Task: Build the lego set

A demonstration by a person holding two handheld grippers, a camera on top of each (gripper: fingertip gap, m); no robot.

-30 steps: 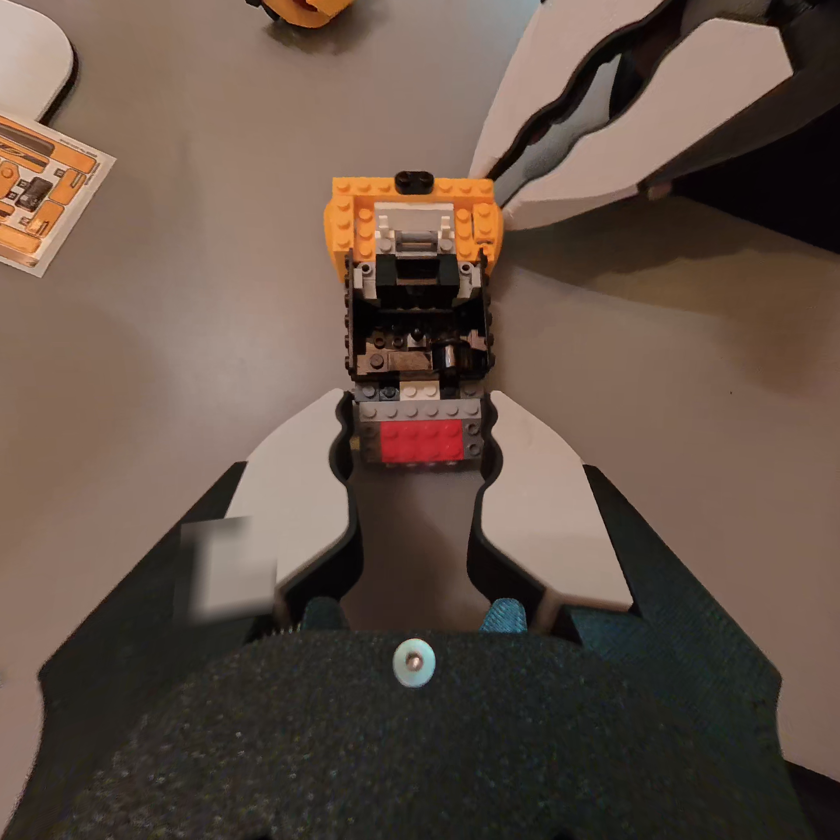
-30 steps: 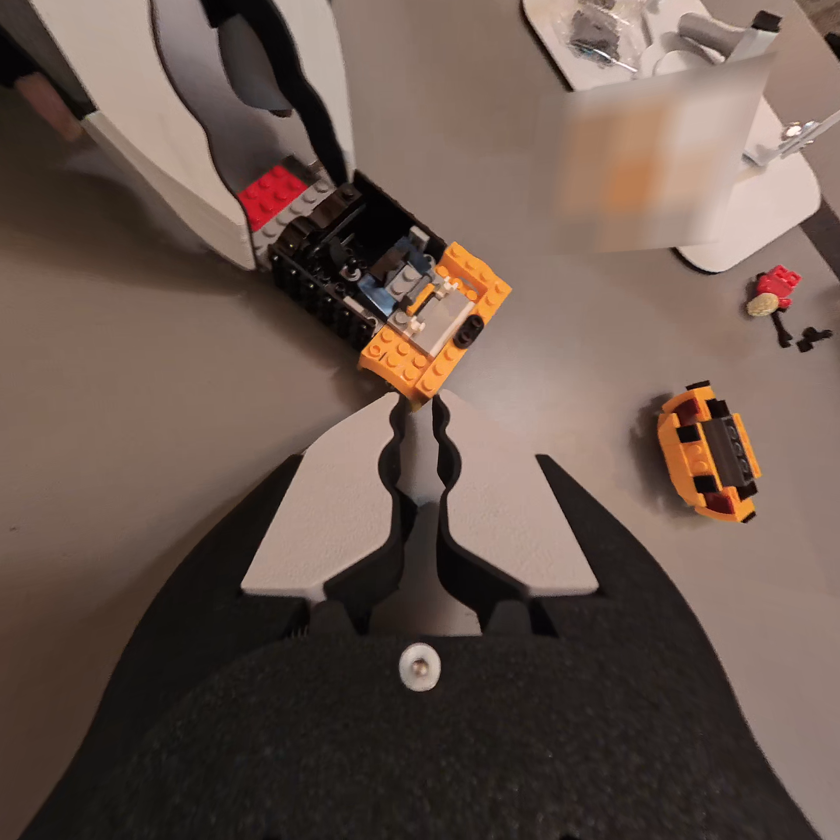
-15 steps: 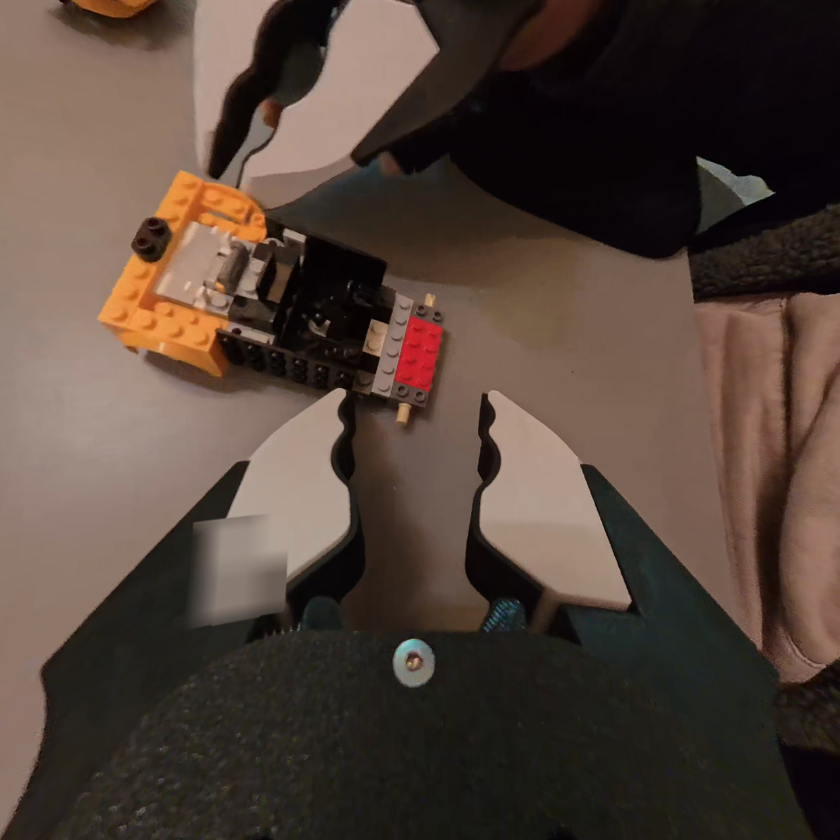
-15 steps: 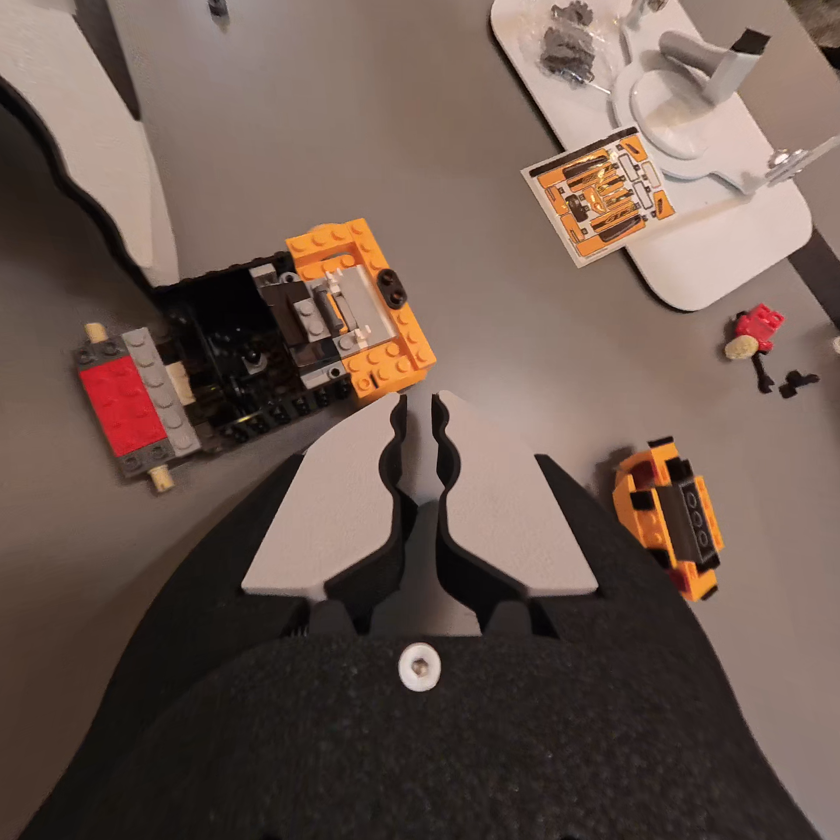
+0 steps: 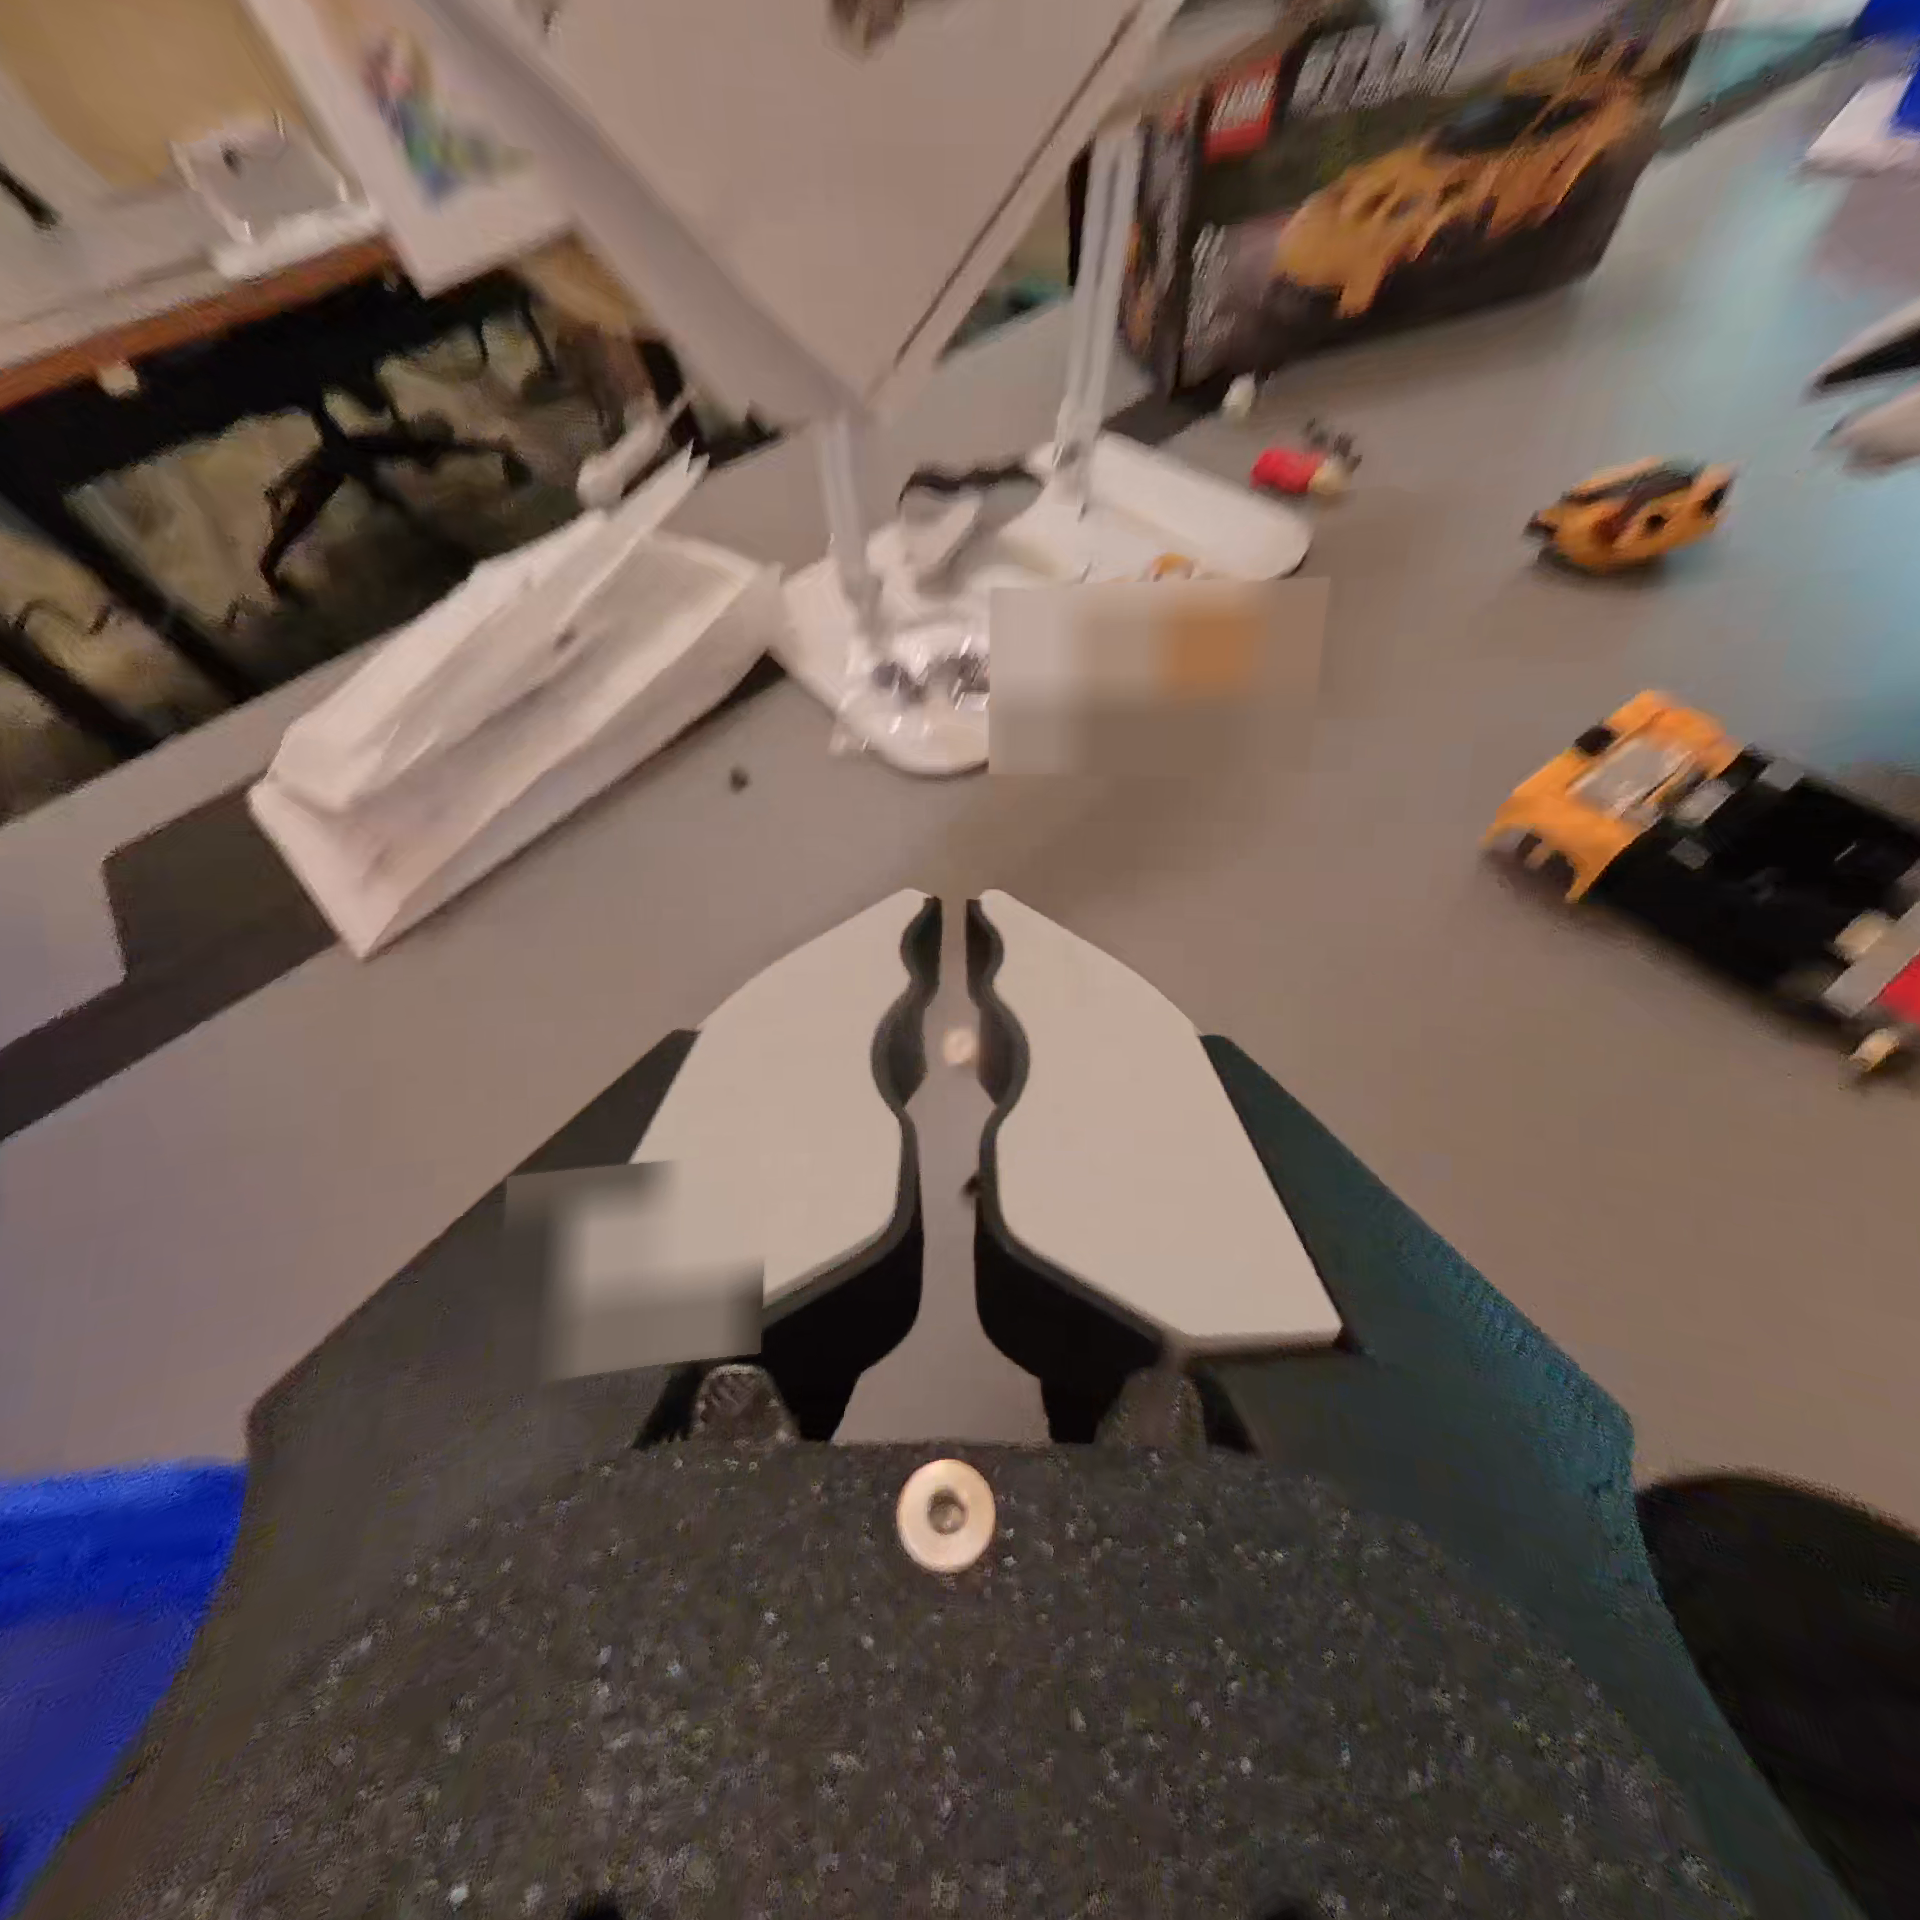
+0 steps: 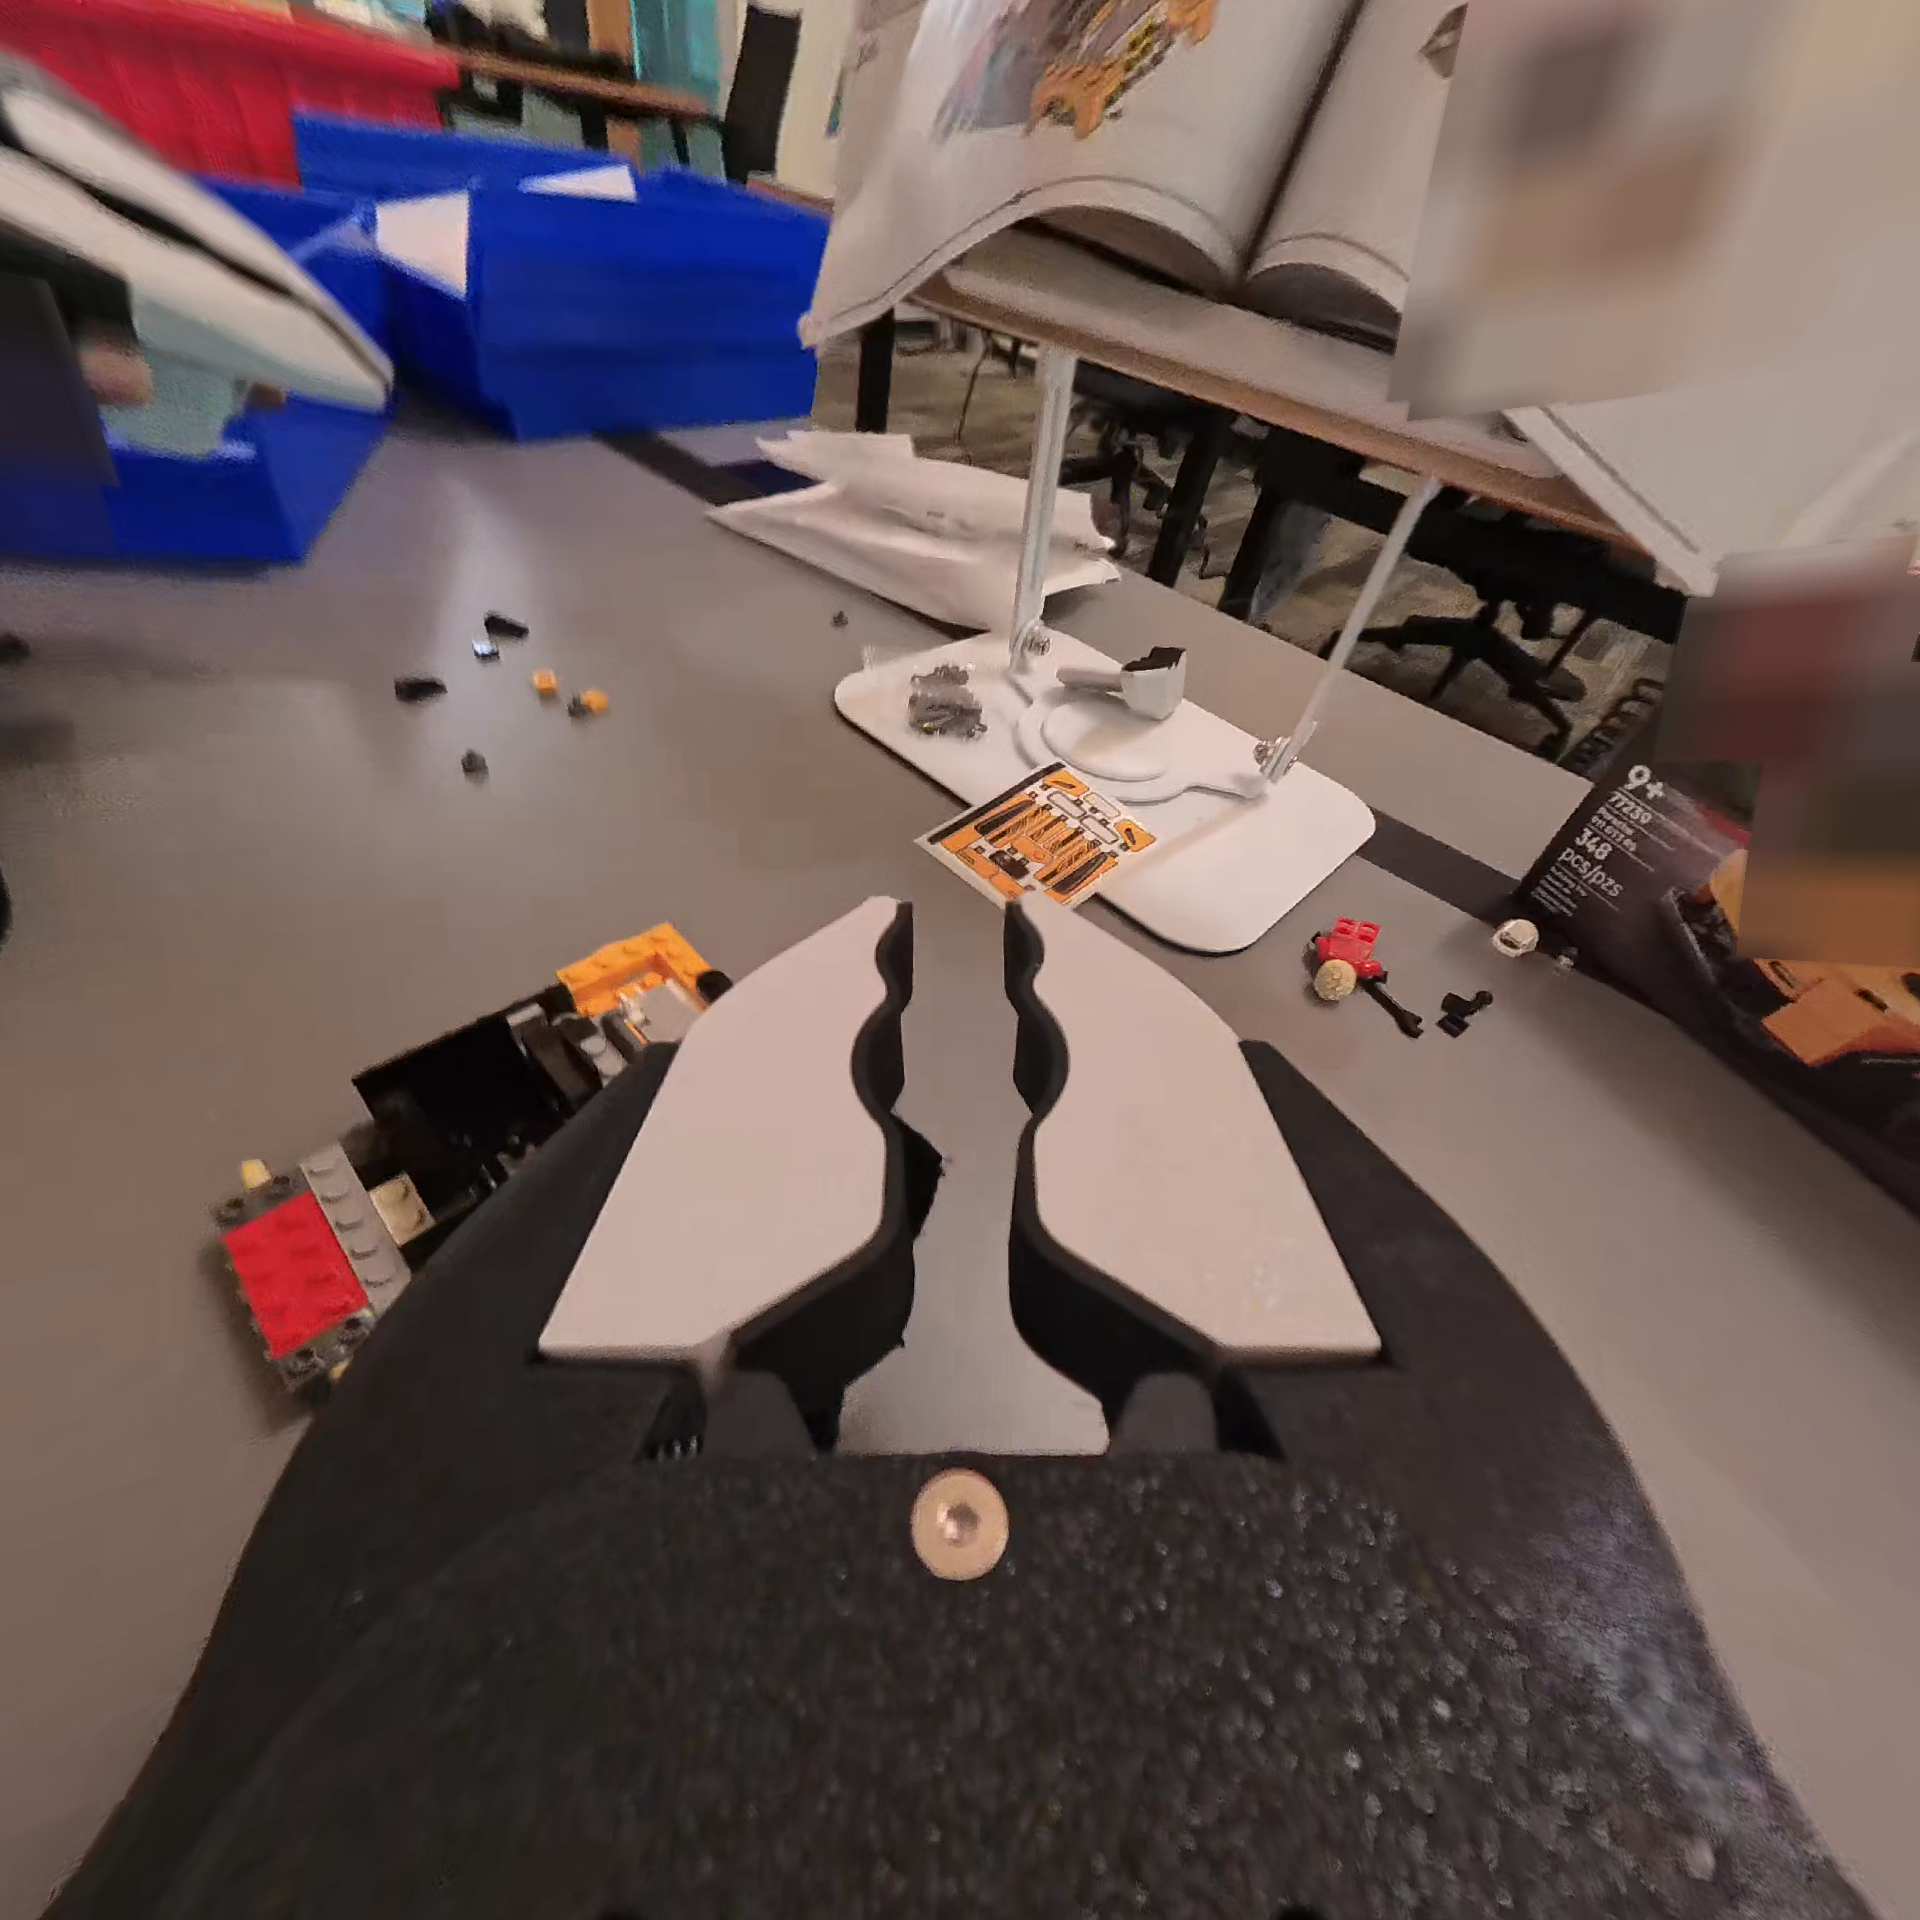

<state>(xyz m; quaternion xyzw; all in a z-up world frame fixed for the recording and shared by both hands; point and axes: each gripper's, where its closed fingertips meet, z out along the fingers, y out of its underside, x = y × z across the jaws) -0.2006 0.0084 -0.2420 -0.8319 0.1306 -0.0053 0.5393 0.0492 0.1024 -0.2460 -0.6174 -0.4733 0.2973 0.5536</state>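
Note:
The part-built lego car, a black chassis with an orange front and a red plate at the rear, lies on the grey table, at the right in the left wrist view (image 5: 1714,862) and at the lower left in the right wrist view (image 6: 436,1122). My left gripper (image 5: 954,904) is shut, off to the car's left. A small pale round piece (image 5: 956,1044) shows in the slit between its fingers; I cannot tell if it is held. My right gripper (image 6: 956,914) is nearly shut and empty, just right of the car. A small orange car section (image 5: 1631,514) lies farther off.
A white book stand (image 6: 1195,810) holds the open manual, with a sticker sheet (image 6: 1044,842) at its base. The lego box (image 5: 1403,187) stands at the back right. Red minifigure parts (image 6: 1351,951), loose small pieces (image 6: 499,675), white paper bags (image 5: 499,717) and blue bins (image 6: 582,301) surround the work area. There is about 25 cm between the tips of the two grippers.
Both grippers have lifted and tilted up from looking down on the car to looking across the table. The left gripper has closed. The car stays on the table.

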